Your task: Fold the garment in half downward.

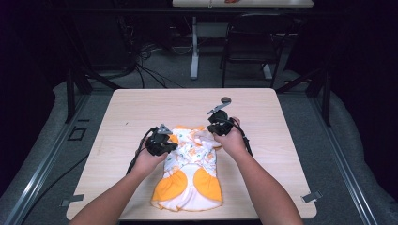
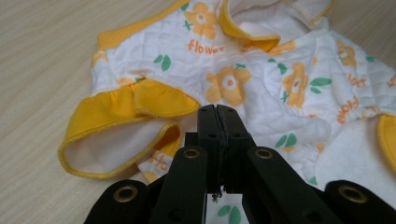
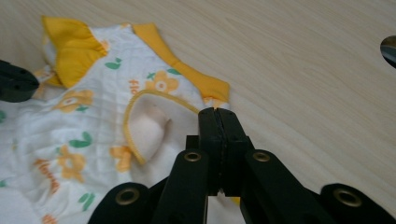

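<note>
Lying near the middle of the wooden table (image 1: 141, 108) in the high view is a small white garment (image 1: 190, 168) with orange flowers and yellow trim, its two yellow patches toward the person's edge. The left gripper (image 1: 162, 143) rests at the garment's upper left corner and the right gripper (image 1: 217, 125) at its upper right corner, each held by a hand (image 1: 149, 161) coming in from the bottom. From this height, whether either pair of jaws grips cloth cannot be told. A small dark round object (image 1: 225, 100) sits on the bare wood just beyond the right gripper.

Seen from the left gripper view, the left gripper (image 2: 217, 116) has its two black jaws pressed together with no gap between them. The quilted garment (image 2: 261, 79) spreads ahead of and around the tips, its printed flowers and green leaves just beyond them. A yellow ruffled sleeve (image 2: 121, 116) lies just to the left of the jaws, its opening showing white lining. White cloth passes beneath the jaws; whether any is caught between them cannot be told.

The right gripper view shows the right gripper (image 3: 218, 119) with its jaws likewise closed tight against each other. The garment (image 3: 79, 121) lies ahead and to the left of the tips, its yellow-edged neck opening (image 3: 149, 126) just left of them and a yellow band (image 3: 187, 77) just beyond. Bare table (image 3: 303, 70) lies to the right of the jaws. The other gripper (image 3: 14, 80) shows at the left edge, resting on the cloth.
</note>
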